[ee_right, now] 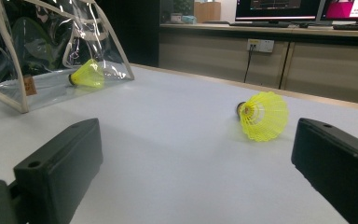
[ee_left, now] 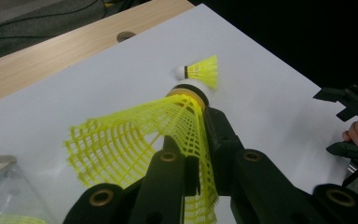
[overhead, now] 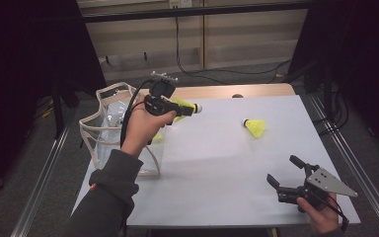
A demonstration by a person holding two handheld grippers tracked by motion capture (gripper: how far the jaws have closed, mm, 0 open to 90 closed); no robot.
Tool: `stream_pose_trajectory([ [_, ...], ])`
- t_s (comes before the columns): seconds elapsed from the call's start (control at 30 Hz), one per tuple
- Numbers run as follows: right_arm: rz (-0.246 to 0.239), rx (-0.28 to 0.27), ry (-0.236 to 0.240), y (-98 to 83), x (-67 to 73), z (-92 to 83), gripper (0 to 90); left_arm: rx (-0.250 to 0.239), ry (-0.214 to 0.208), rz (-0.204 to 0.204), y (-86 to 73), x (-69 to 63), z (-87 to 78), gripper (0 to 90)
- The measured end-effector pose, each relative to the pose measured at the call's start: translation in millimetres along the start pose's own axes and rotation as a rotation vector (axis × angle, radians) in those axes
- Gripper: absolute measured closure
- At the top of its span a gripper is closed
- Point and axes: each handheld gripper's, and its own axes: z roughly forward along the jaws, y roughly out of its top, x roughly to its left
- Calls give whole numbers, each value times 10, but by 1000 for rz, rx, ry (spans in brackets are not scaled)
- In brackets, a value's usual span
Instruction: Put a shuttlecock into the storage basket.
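Yellow mesh of a shuttlecock [ee_left: 140, 140] was pinched between the jaws of the left gripper [overhead: 180, 109], its white-capped nose pointing away from the hand; the jaws hid part of the skirt. In the high view this gripper hung above the table [overhead: 217, 158] near its far left corner, just beside a clear plastic bag [overhead: 106, 128] at the left edge, and the held shuttlecock was mostly covered by the gripper body. A second shuttlecock [overhead: 254, 127] lay on its side toward the far right part of the table, well apart from both grippers. The right gripper [overhead: 288, 180] rested near the near right corner with its jaws spread wide and nothing between them. Its own view showed a third shuttlecock [ee_right: 87, 74] lying inside the bag, which the high view left hard to make out.
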Motion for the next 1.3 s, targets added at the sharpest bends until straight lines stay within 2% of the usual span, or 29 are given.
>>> stream_pose_trajectory([
  [1.03,-2,1,2,-1,3,-1,17,11,34,-15,115,94,-213,856],
  [1.3,-1,1,0,-1,1,-1,17,-2,44,-16,148,122,-293,855],
])
